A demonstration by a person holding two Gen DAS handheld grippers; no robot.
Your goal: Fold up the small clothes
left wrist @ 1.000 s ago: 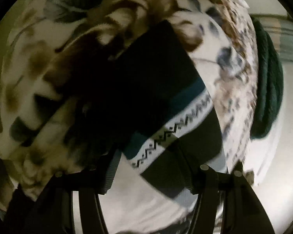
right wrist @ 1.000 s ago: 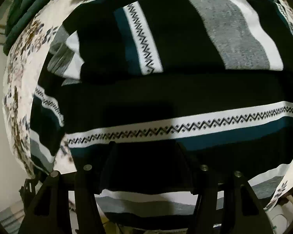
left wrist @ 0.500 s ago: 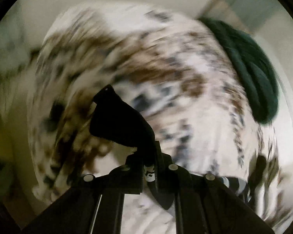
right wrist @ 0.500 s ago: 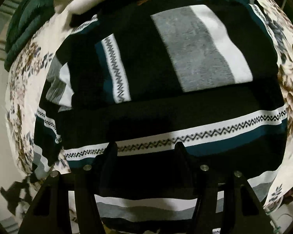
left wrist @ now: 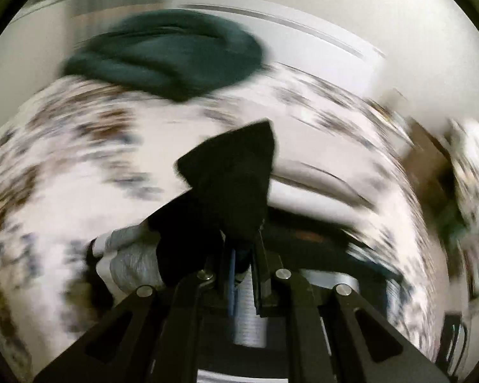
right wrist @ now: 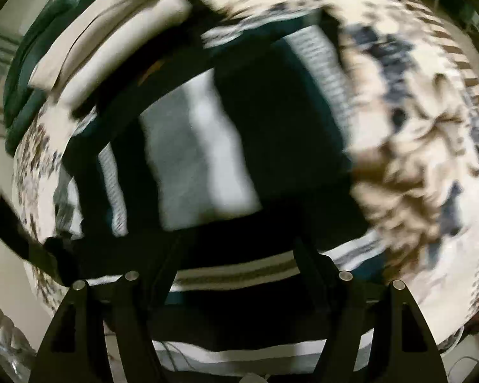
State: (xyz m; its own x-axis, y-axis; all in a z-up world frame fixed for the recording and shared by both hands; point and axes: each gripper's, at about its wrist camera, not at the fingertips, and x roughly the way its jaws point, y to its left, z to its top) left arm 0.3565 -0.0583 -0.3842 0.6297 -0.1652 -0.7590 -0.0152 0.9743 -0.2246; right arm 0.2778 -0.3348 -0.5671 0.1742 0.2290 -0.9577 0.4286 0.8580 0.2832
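Clamped tight in the left tool (left wrist: 241, 242): a dark corner of the striped garment (left wrist: 236, 182), lifted clear of the floral bedspread (left wrist: 64, 159) and trailing back toward the near edge of the frame, grey-and-white bands bunched just left of the jaws. Beyond, at the far end of the bed, a dark green blanket (left wrist: 166, 60); motion blur over most of the scene. Below the right tool (right wrist: 236, 239), jaws wide and opening, nothing between them: the rest of the same garment (right wrist: 201, 153), spread flat on the bedspread (right wrist: 415, 159) with its bands running across the near part and turned lengthwise farther off. Far left, a cream folded pile (right wrist: 111, 44). Likely mid-fold, the raised corner due to travel across the body toward the right side. Right tool nearer the flat cloth, well placed to pin or catch the far edge.
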